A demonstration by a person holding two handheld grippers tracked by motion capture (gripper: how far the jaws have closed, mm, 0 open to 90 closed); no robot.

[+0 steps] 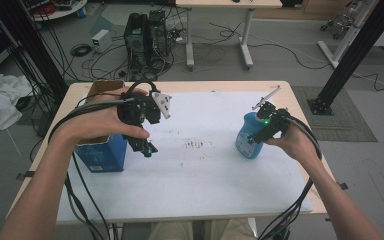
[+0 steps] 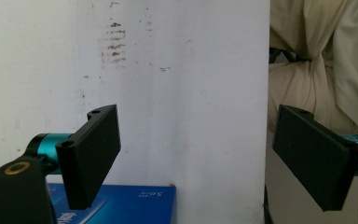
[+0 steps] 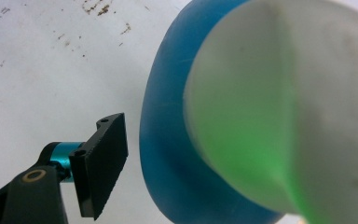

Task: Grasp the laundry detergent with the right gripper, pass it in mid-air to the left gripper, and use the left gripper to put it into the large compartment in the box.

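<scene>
A blue spray bottle with a white top stands on the right of the white mat. My right gripper reaches round its upper part. In the right gripper view one black finger stands a small gap off the blue bottle, and the bottle's bulk hides the other finger. My left gripper hovers at the left of the table, just right of a blue box, pointing down. Its jaws are wide open over the mat with nothing between them.
The blue box has an open cardboard top. Brown smudges mark the mat's middle. Cables trail from both grippers off the table's front edge. Beyond the table, computer towers and loose cables sit on the floor.
</scene>
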